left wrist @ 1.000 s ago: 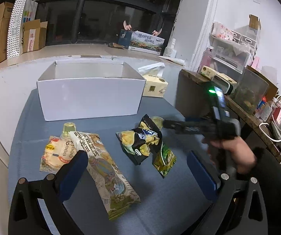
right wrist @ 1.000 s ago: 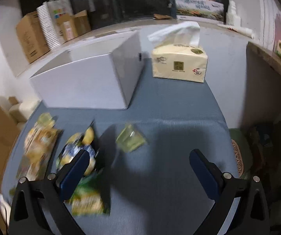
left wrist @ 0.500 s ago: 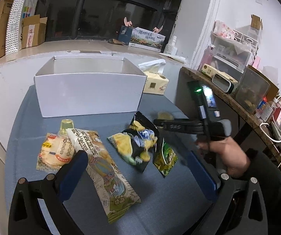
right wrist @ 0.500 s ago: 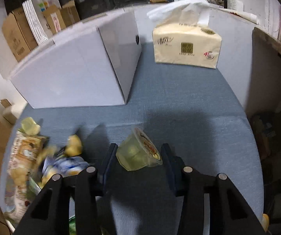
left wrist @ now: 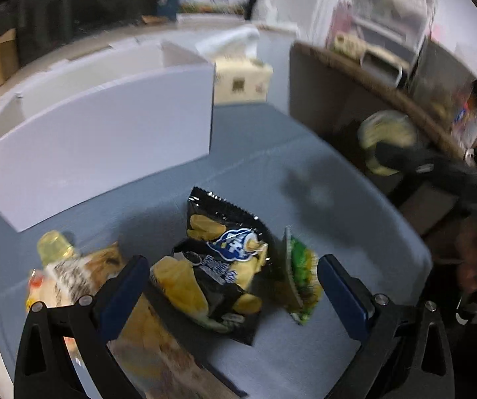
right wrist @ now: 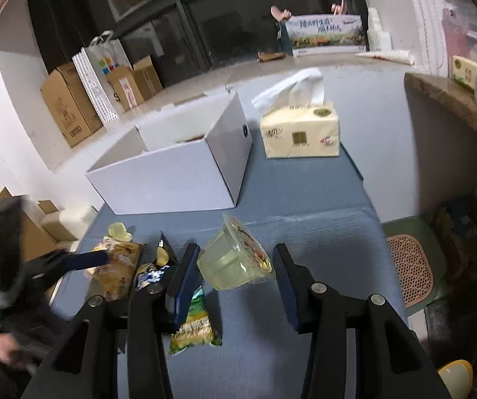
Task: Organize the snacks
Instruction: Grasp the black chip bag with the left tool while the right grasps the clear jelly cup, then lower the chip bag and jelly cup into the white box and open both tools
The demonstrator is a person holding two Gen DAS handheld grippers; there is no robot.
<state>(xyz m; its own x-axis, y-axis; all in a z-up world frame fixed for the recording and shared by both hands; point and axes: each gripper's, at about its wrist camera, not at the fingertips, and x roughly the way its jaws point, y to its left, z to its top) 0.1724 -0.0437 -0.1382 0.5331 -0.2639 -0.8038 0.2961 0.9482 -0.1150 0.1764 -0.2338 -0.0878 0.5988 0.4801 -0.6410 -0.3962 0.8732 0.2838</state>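
Right gripper (right wrist: 237, 271) pinches a clear jelly cup (right wrist: 235, 259) between its blue pads, cup tilted and off the blue-grey table (right wrist: 305, 199), in front of the open white box (right wrist: 172, 169). Left gripper (left wrist: 232, 286) has jaws spread wide, nothing between the pads, over the black chip bag (left wrist: 218, 266). Small green packet (left wrist: 300, 276) just right of that bag; long tan snack pack (left wrist: 82, 276) and a second jelly cup (left wrist: 54, 244) to its left. Tissue pack (right wrist: 300, 133) stands beside the box.
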